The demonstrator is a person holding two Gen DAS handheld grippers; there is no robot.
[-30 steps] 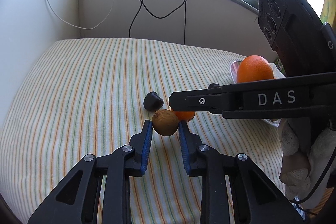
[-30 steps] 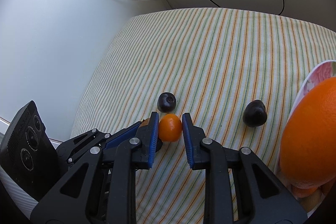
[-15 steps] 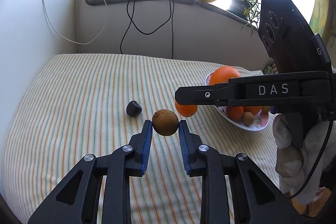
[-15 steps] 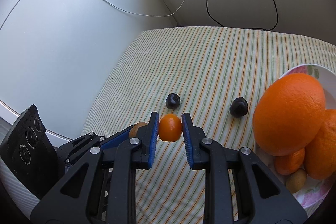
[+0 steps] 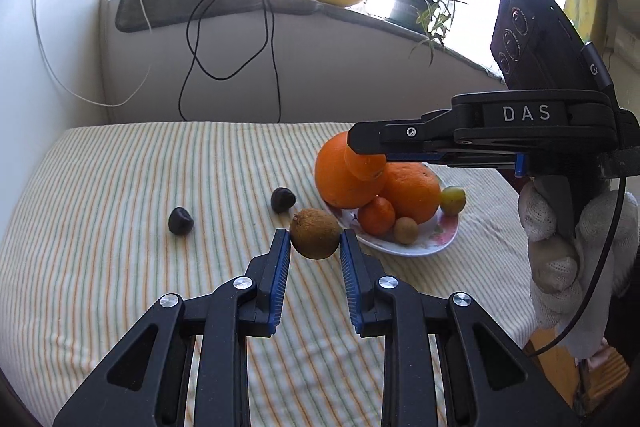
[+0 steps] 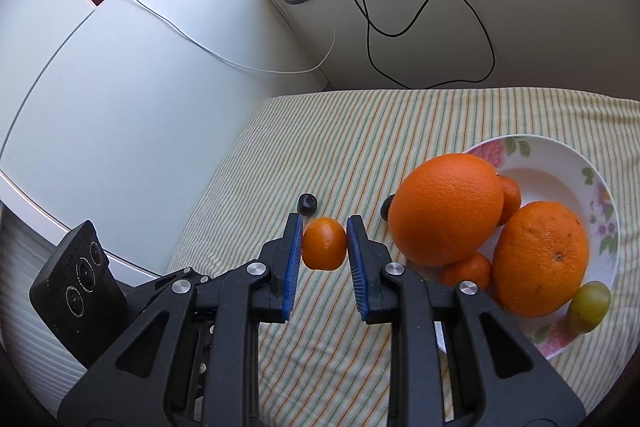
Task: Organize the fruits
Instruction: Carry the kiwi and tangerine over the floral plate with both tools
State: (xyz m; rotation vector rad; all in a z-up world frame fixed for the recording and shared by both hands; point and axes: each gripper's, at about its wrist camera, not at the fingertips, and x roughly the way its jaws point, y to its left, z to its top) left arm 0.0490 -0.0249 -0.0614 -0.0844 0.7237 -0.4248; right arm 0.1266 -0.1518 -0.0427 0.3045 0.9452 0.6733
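My left gripper [image 5: 315, 241] is shut on a brown kiwi [image 5: 315, 233] and holds it above the striped cloth, just left of the flowered plate [image 5: 434, 244]. My right gripper [image 6: 324, 241] is shut on a small orange mandarin [image 6: 324, 243], lifted above the cloth left of the plate [image 6: 560, 163]; it shows in the left wrist view [image 5: 366, 167] in front of the big orange [image 5: 340, 175]. The plate holds two big oranges [image 6: 446, 209], small mandarins, a small kiwi and a green grape [image 6: 590, 307]. Two dark plums [image 5: 181, 221] [image 5: 283, 200] lie on the cloth.
The table has a striped cloth [image 5: 160, 167] and stands against a white wall [image 6: 120, 107] at the left. Black and white cables [image 5: 224, 47] hang from the window sill behind. A potted plant [image 5: 420, 3] stands on the sill.
Both grippers have risen from the cloth with their fruit and drawn back toward the plate side; the plate and its fruit now show in full.
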